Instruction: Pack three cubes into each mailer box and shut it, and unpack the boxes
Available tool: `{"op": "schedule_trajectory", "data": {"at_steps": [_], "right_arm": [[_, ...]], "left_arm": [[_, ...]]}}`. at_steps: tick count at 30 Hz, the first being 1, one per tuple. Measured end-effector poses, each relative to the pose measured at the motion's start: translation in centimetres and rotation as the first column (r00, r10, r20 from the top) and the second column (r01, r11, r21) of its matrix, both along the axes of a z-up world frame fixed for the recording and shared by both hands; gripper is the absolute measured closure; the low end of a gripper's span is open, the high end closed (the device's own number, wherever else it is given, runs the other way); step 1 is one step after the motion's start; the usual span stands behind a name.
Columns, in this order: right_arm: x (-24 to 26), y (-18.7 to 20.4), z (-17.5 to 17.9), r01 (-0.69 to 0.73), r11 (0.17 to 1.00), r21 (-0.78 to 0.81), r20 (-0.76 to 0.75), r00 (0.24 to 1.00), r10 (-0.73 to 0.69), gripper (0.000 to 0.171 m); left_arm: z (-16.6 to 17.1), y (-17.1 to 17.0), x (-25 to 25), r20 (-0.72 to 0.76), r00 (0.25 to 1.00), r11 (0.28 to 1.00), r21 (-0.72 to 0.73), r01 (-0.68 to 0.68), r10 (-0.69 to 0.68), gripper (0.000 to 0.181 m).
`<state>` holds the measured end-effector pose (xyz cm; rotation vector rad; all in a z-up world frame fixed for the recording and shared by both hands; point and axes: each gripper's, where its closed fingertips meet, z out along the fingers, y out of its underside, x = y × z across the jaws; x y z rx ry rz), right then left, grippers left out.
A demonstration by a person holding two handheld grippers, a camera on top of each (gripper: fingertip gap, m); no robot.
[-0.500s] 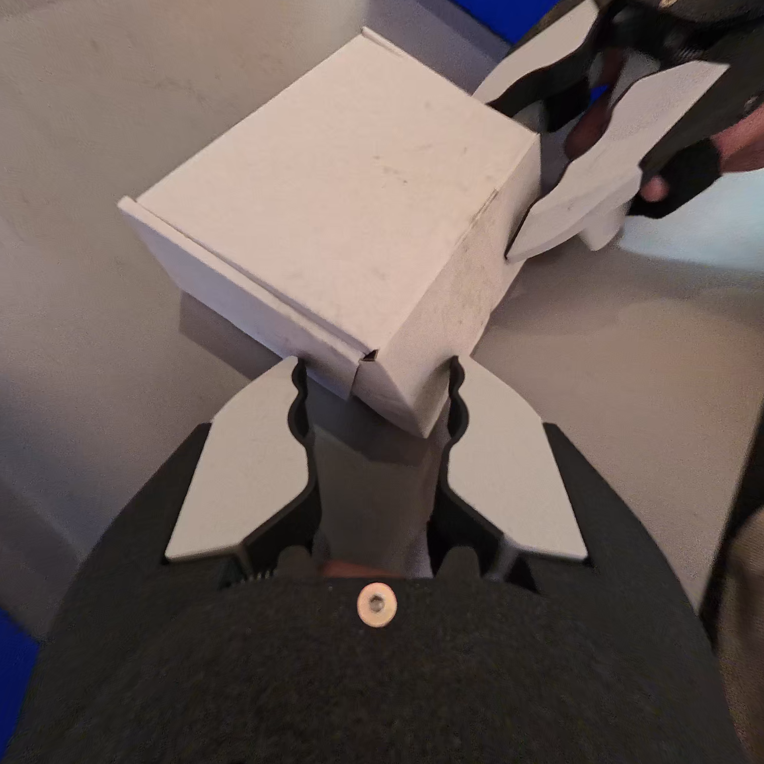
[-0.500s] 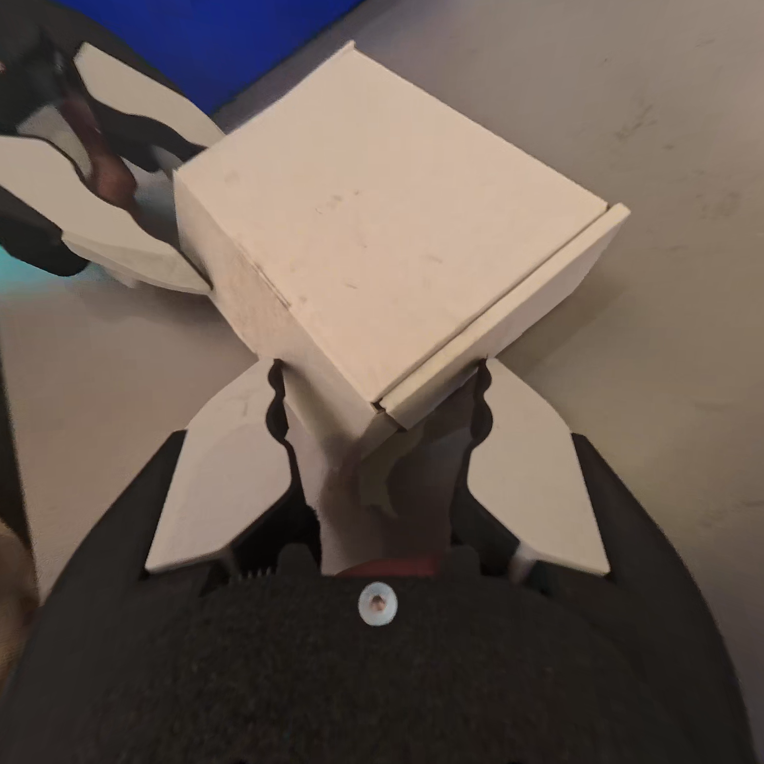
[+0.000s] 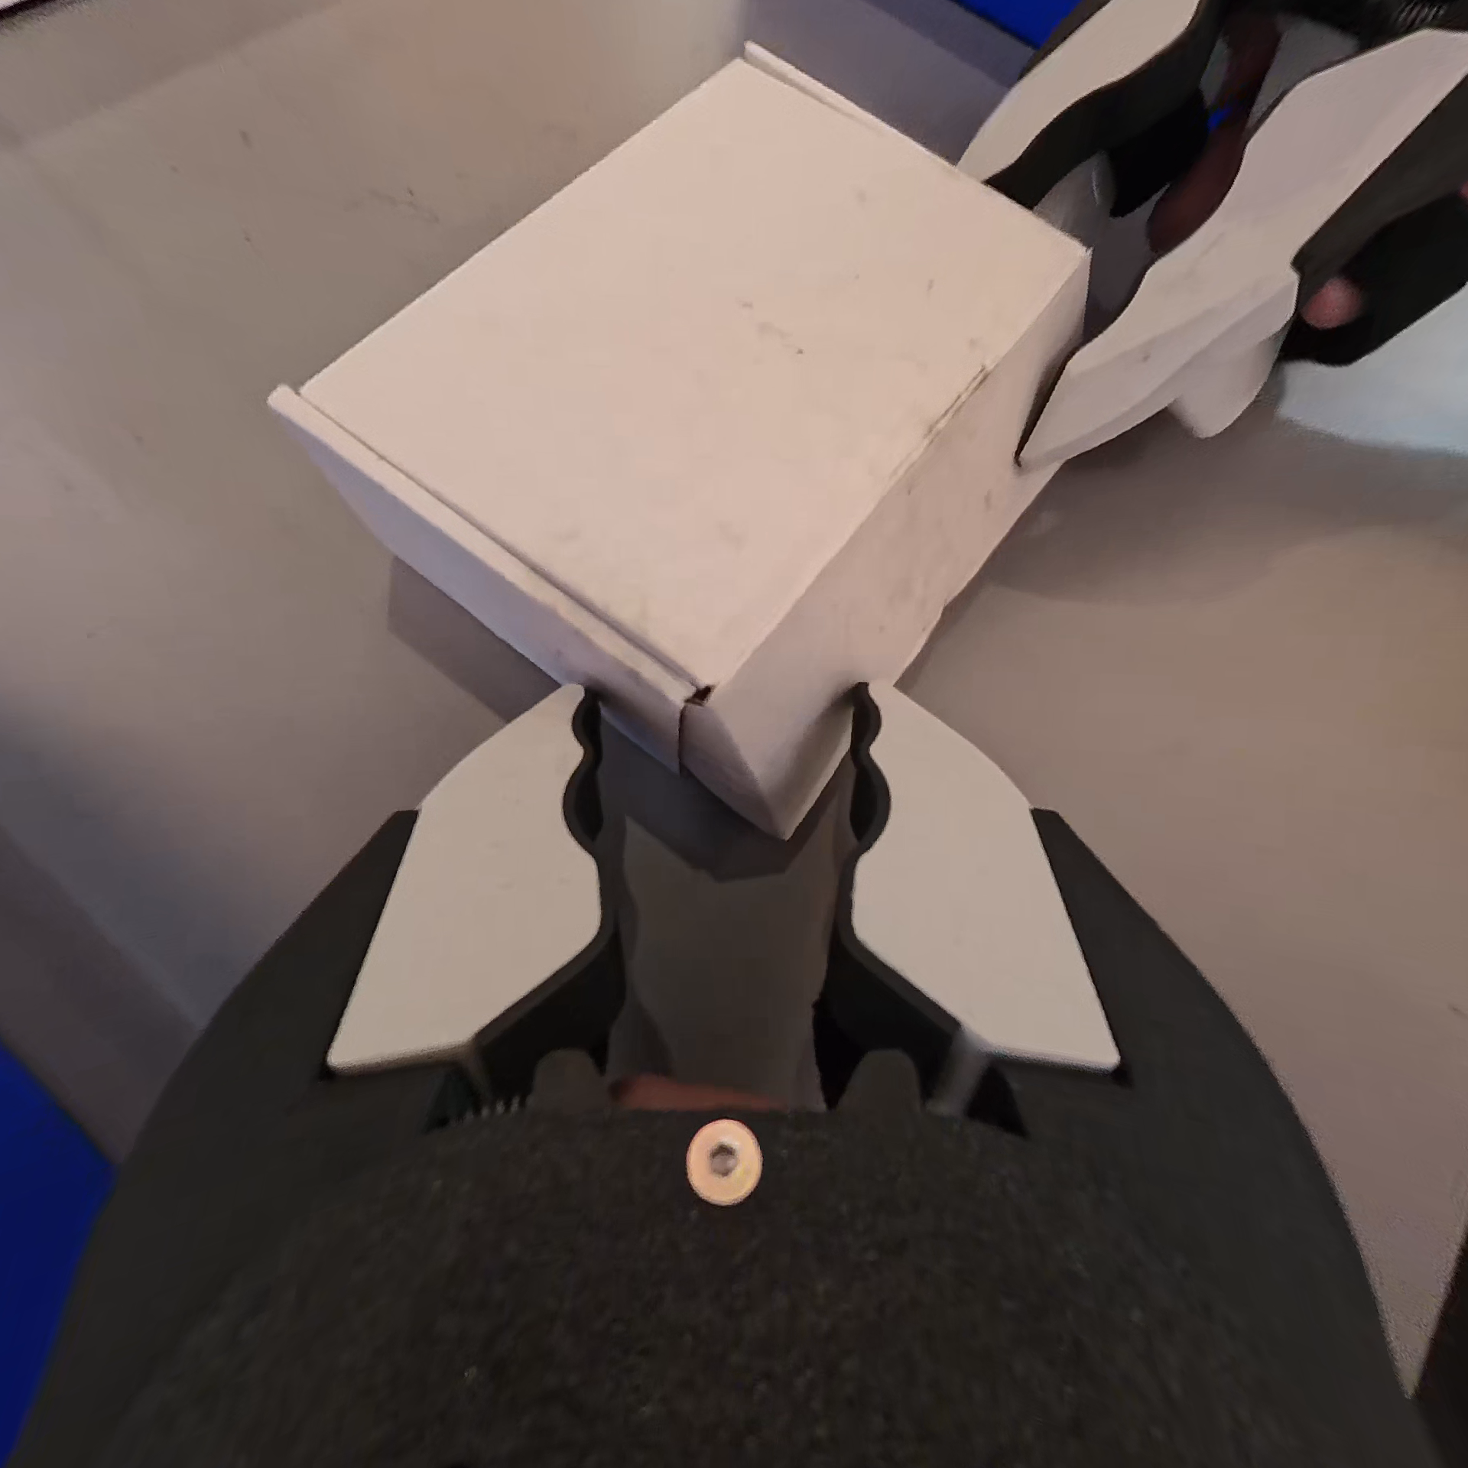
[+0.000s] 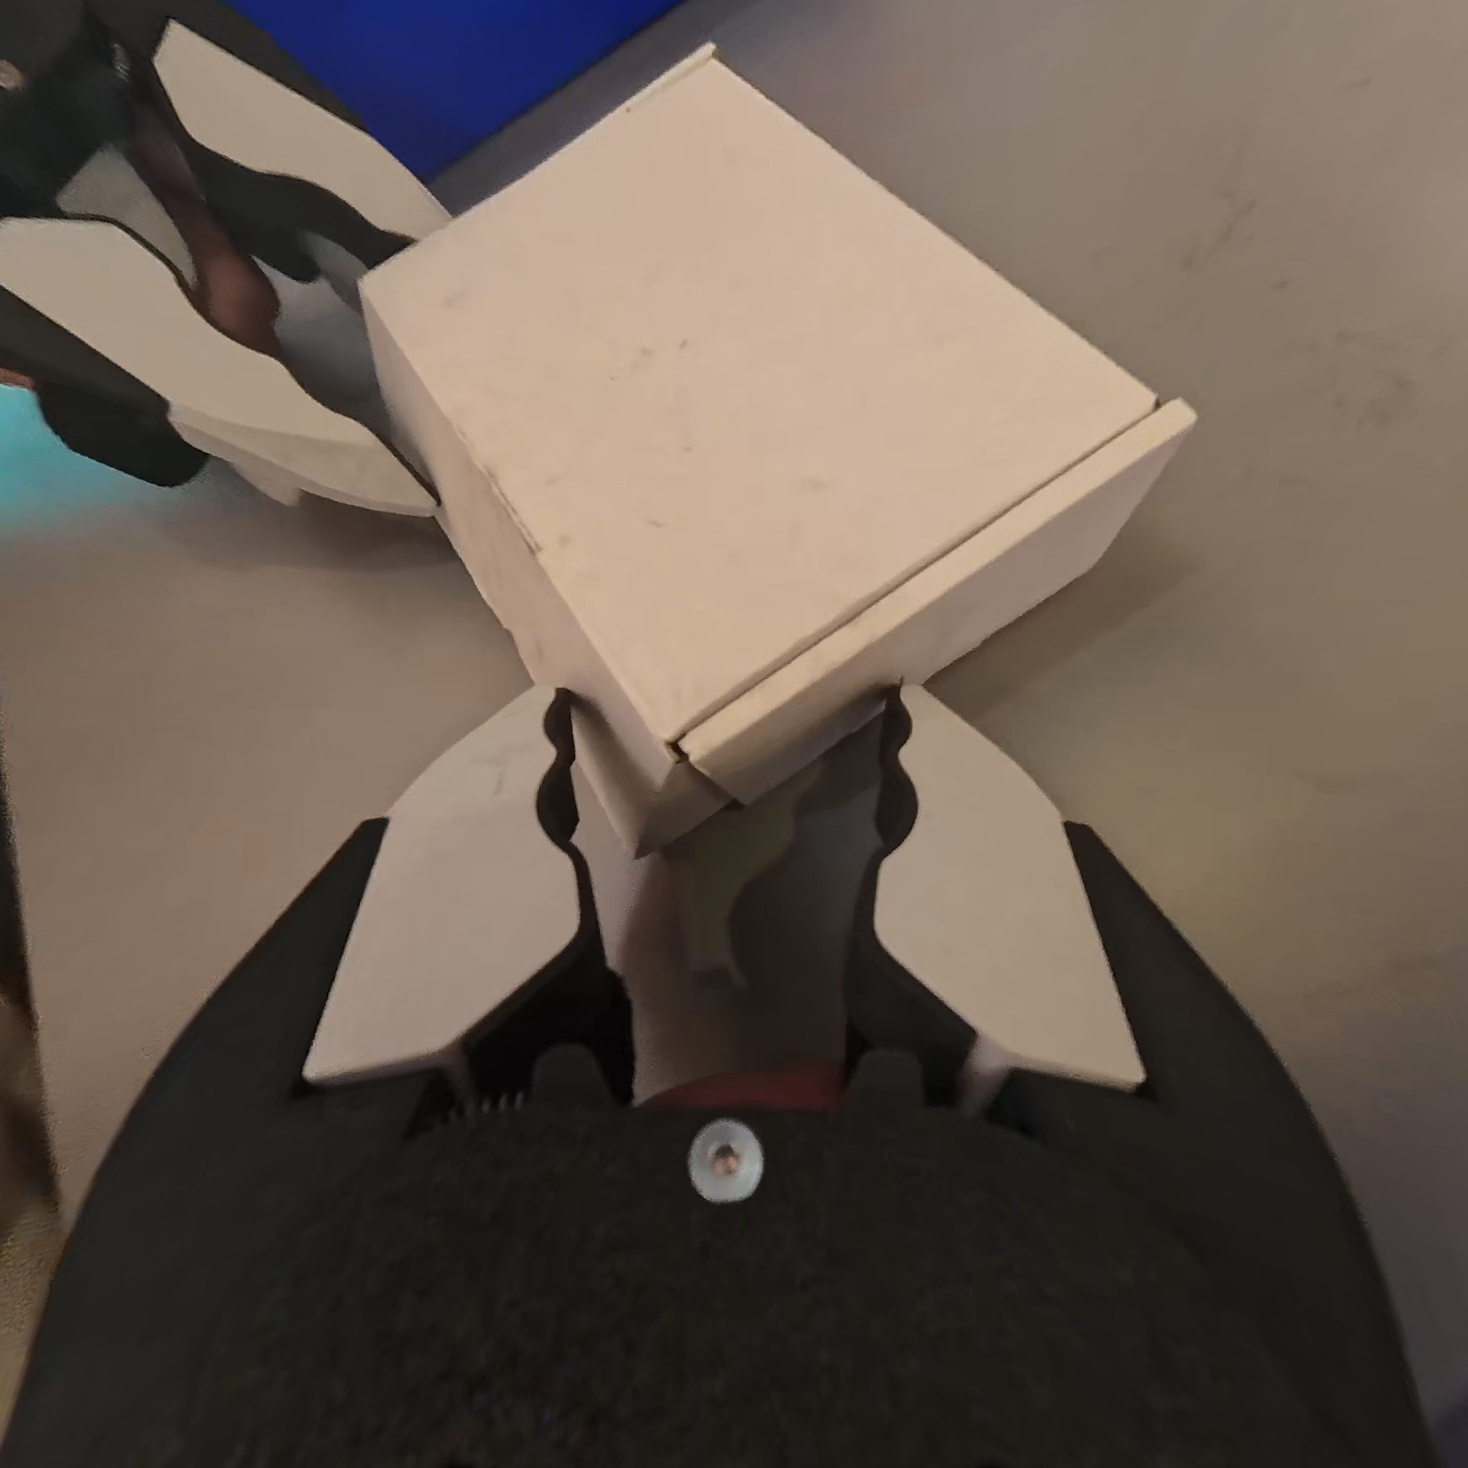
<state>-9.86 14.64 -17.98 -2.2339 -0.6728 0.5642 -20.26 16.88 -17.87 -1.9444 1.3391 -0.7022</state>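
A closed white mailer box (image 3: 699, 381) is held between my two grippers by opposite corners, tilted, with its shadow on the grey table beneath it. My left gripper (image 3: 723, 699) is shut on the near corner, one finger on the front flap and one on the side wall. My right gripper (image 4: 727, 695) is shut on the opposite corner of the same box (image 4: 755, 381). Each gripper also shows at the far corner in the other's view: the right one (image 3: 1001, 310) and the left one (image 4: 421, 365). No cubes are in view.
The grey table (image 3: 198, 238) runs under and around the box, and it also shows in the right wrist view (image 4: 1271, 238). A blue surface (image 4: 477, 63) lies beyond the table's edge. A gloved hand (image 3: 1350, 294) holds the right gripper.
The box has turned slightly between the grippers. Both grips are unchanged.
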Motion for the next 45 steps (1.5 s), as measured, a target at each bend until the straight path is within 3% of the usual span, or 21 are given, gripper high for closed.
{"op": "schedule_trajectory", "data": {"at_steps": [5, 12, 18, 25, 33, 37, 40, 45], "right_arm": [[0.3, 0.8, -0.6, 0.064, 0.994, 0.088, 0.166, 0.983, -0.078, 0.104], [0.4, -0.1, -0.4, 0.004, 1.0, 0.013, 0.114, 0.993, -0.006, 0.1], [0.8, -0.6, -0.6, -0.086, 0.995, 0.059, 0.134, 0.988, 0.078, 0.104], [1.4, 0.1, -0.7, -0.063, 0.993, 0.095, 0.25, 0.968, 0.037, 0.114], [1.7, -1.0, 0.0, -0.069, 0.997, 0.042, 0.161, 0.985, 0.061, 0.114], [3.3, -0.6, 4.8, -0.004, 0.99, 0.142, 0.192, 0.981, -0.023, 0.105], [2.7, 2.0, 9.2, 0.01, 0.974, 0.228, 0.19, 0.98, -0.054, 0.108], [-0.4, 6.5, 6.7, -0.105, 0.994, -0.008, 0.238, 0.966, 0.104, 0.106]], "left_arm": [[-0.4, 1.2, 0.2, -0.068, 0.994, 0.986, 0.151, -0.07, 0.081, 0.129], [0.0, -0.3, -0.2, -0.062, 0.998, 0.997, 0.067, 0.033, -0.029, 0.129], [0.0, -0.9, -0.4, 0.009, 0.996, 0.995, -0.011, 0.094, -0.094, 0.136], [-0.4, 0.7, -0.1, -0.131, 0.991, 0.964, 0.255, 0.07, -0.038, 0.144], [-0.1, 0.9, -0.7, -0.133, 0.99, 0.966, 0.25, 0.072, -0.039, 0.154], [0.3, 1.5, -1.5, -0.122, 0.992, 0.969, 0.247, 0.02, 0.011, 0.15], [0.3, 2.9, -1.6, -0.115, 0.989, 0.97, 0.236, -0.064, 0.093, 0.147], [0.4, 5.6, -2.7, -0.137, 0.949, 0.94, 0.238, -0.246, 0.283, 0.149]]}}
